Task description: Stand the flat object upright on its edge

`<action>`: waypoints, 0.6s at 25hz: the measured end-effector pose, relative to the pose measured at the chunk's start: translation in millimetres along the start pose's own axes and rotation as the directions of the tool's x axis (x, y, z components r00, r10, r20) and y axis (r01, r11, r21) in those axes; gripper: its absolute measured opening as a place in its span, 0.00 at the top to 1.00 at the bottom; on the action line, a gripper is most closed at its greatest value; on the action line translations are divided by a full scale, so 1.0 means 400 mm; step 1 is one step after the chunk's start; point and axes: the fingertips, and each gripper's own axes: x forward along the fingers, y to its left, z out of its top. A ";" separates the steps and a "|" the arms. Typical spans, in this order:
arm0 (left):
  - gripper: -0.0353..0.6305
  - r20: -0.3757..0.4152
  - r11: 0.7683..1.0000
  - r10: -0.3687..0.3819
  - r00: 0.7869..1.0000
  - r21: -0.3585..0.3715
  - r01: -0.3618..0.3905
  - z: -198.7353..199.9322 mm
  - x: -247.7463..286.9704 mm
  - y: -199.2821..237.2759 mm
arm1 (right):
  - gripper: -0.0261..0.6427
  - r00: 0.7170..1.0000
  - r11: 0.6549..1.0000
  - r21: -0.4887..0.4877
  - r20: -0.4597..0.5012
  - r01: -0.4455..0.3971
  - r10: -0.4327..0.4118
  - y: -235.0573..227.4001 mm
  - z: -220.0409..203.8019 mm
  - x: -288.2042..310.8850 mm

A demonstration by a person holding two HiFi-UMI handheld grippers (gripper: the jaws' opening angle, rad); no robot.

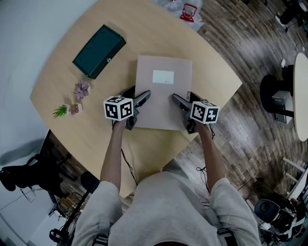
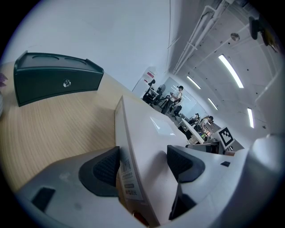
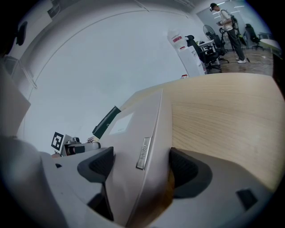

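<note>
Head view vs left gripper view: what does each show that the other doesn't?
Head view only: the green plant, the marker cube on the left gripper, the person's arms. Left gripper view only: the printed label on the edge of the flat box, held between the fingers, plus ceiling lights. Both: flat box, dark green case, table.

Tabletop [image 1: 211,72]: one. On it, counted:

- One flat box [image 1: 161,103].
- One dark green case [image 1: 98,50].
- Two small potted plants at the left edge: one pink plant [image 1: 82,89] and one green plant [image 1: 61,111].
- One red-and-clear item [image 1: 189,10] at the far edge, kind not determinable.

Tools: two, the left tool [image 1: 136,95] and the right tool [image 1: 184,98]. On the floor to the right, one further round table [image 1: 301,96].
</note>
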 end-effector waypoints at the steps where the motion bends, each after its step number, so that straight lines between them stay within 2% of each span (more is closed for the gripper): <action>1: 0.48 -0.001 1.000 0.002 1.000 0.001 -0.002 -0.001 0.000 0.000 | 0.36 1.000 1.000 0.001 0.000 -0.002 0.002 -0.001 -0.001 0.001; 8: 0.48 -0.007 1.000 0.028 1.000 0.011 -0.027 -0.002 -0.004 -0.004 | 0.37 1.000 1.000 0.006 0.000 -0.005 0.005 0.003 -0.002 -0.002; 15: 0.48 0.007 0.998 0.032 0.999 0.047 -0.032 0.005 -0.025 -0.030 | 0.37 1.000 0.999 -0.042 0.024 -0.008 0.009 0.025 0.005 -0.028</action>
